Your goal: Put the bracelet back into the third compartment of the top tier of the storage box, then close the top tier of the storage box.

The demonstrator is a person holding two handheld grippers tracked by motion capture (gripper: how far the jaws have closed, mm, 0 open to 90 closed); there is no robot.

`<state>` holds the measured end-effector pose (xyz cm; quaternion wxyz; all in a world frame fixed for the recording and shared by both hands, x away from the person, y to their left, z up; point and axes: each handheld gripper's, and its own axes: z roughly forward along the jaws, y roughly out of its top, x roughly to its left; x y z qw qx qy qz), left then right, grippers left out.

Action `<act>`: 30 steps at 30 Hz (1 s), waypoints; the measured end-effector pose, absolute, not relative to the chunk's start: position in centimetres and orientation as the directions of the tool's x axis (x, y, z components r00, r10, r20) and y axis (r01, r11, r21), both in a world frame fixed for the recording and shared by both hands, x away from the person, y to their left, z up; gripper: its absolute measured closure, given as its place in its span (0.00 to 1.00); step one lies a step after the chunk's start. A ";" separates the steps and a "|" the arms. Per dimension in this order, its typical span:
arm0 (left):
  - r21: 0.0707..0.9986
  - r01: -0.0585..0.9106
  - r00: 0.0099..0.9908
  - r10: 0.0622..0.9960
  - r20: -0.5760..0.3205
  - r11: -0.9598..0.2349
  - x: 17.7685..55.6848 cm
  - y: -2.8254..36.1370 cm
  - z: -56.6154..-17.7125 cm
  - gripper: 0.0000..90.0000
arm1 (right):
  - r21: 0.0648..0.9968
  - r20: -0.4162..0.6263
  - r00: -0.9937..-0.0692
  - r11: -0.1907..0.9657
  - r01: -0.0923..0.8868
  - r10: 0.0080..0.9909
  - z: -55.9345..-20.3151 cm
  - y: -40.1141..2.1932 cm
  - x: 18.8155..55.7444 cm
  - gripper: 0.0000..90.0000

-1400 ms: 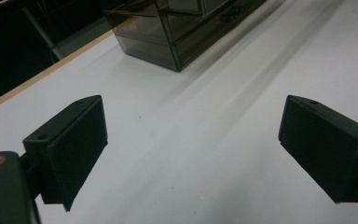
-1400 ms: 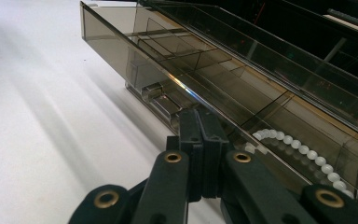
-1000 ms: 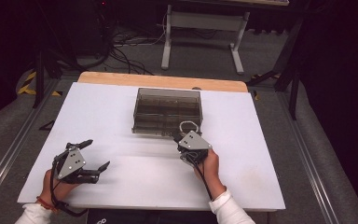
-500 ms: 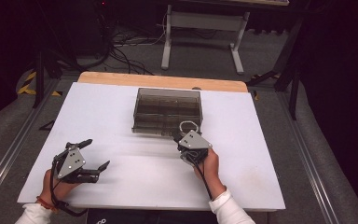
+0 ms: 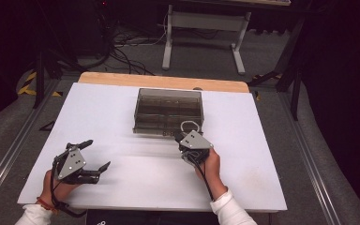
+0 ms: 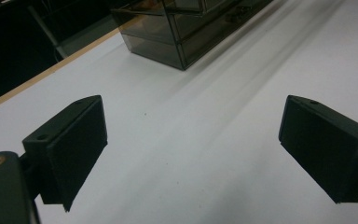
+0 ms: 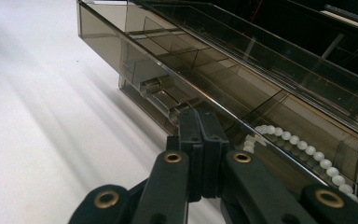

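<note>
My right claw (image 7: 200, 122) pressed together at the box (image 5: 168, 110) front, near its handle (image 7: 165, 99); beads (image 7: 298, 144) inside; left claw (image 6: 193, 154) spread over the table (image 5: 122, 117).

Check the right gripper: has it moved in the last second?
No. The right gripper sits at the same spot against the front edge of the smoked plastic drawer box, jaws shut.
</note>
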<state>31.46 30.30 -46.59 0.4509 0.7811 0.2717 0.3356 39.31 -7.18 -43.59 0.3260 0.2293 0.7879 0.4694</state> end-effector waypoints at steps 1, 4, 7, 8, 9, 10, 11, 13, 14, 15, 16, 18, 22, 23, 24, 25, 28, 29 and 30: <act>0.887 0.124 0.630 0.726 0.277 -0.446 31.5 30.3 -46.6 0.10 | 0.889 -0.300 -0.680 0.455 0.055 0.669 -43.6 -7.2 39.3 1.00; 0.883 0.125 0.632 0.722 0.281 -0.452 31.4 30.3 -46.6 0.10 | 0.888 -0.301 -0.679 0.456 0.055 0.669 -43.6 -7.2 39.3 1.00; 0.885 0.127 0.632 0.724 0.276 -0.448 31.5 30.3 -46.6 0.10 | 0.888 -0.302 -0.678 0.456 0.055 0.670 -43.6 -7.2 39.4 1.00; 0.885 0.127 0.632 0.724 0.276 -0.448 31.5 30.3 -46.6 0.10 | 0.888 -0.303 -0.677 0.457 0.055 0.670 -43.6 -7.1 39.4 1.00; 0.885 0.129 0.631 0.726 0.274 -0.446 31.5 30.3 -46.6 0.10 | 0.888 -0.302 -0.677 0.456 0.056 0.671 -43.6 -7.1 39.3 1.00; 0.888 0.128 0.632 0.726 0.270 -0.442 31.4 30.3 -46.6 0.10 | 0.888 -0.302 -0.677 0.456 0.055 0.671 -43.6 -7.1 39.3 1.00; 0.888 0.125 0.629 0.727 0.274 -0.442 31.4 30.3 -46.6 0.10 | 0.888 -0.303 -0.677 0.456 0.054 0.671 -43.6 -7.1 39.3 1.00; 0.887 0.125 0.630 0.726 0.275 -0.444 31.4 30.3 -46.6 0.10 | 0.888 -0.305 -0.676 0.457 0.052 0.671 -43.6 -7.1 39.3 1.00; 0.887 0.123 0.629 0.726 0.277 -0.445 31.4 30.3 -46.6 0.10 | 0.889 -0.306 -0.673 0.455 0.052 0.673 -43.6 -7.1 39.3 1.00; 0.888 0.123 0.629 0.727 0.276 -0.443 31.4 30.3 -46.6 0.10 | 0.889 -0.306 -0.673 0.456 0.052 0.673 -43.6 -7.0 39.4 1.00; 0.887 0.123 0.628 0.727 0.278 -0.445 31.4 30.3 -46.6 0.10 | 0.889 -0.305 -0.673 0.455 0.052 0.674 -43.6 -7.0 39.4 1.00; 0.886 0.123 0.627 0.727 0.280 -0.448 31.4 30.3 -46.6 0.10 | 0.889 -0.305 -0.673 0.454 0.052 0.674 -43.6 -7.0 39.4 1.00; 0.884 0.126 0.631 0.724 0.279 -0.450 31.4 30.3 -46.6 0.10 | 0.889 -0.311 -0.669 0.455 0.046 0.675 -43.6 -7.0 39.4 1.00; 0.883 0.126 0.632 0.722 0.279 -0.452 31.4 30.3 -46.6 0.10 | 0.889 -0.311 -0.669 0.455 0.046 0.675 -43.6 -7.0 39.4 1.00; 0.882 0.125 0.631 0.723 0.283 -0.454 31.4 30.3 -46.6 0.10 | 0.890 -0.309 -0.670 0.454 0.047 0.675 -43.6 -7.0 39.4 1.00; 0.882 0.125 0.631 0.723 0.283 -0.454 31.4 30.3 -46.6 0.10 | 0.889 -0.310 -0.670 0.455 0.047 0.675 -43.6 -7.0 39.4 1.00; 0.882 0.122 0.629 0.723 0.286 -0.455 31.4 30.2 -46.6 0.10 | 0.888 -0.312 -0.671 0.457 0.046 0.673 -43.6 -7.0 39.4 1.00; 0.885 0.122 0.629 0.724 0.281 -0.450 31.4 30.2 -46.6 0.10 | 0.889 -0.311 -0.671 0.457 0.046 0.673 -43.6 -7.0 39.5 1.00; 0.883 0.124 0.630 0.724 0.282 -0.452 31.4 30.2 -46.6 0.10 | 0.888 -0.311 -0.671 0.457 0.046 0.673 -43.6 -7.0 39.5 1.00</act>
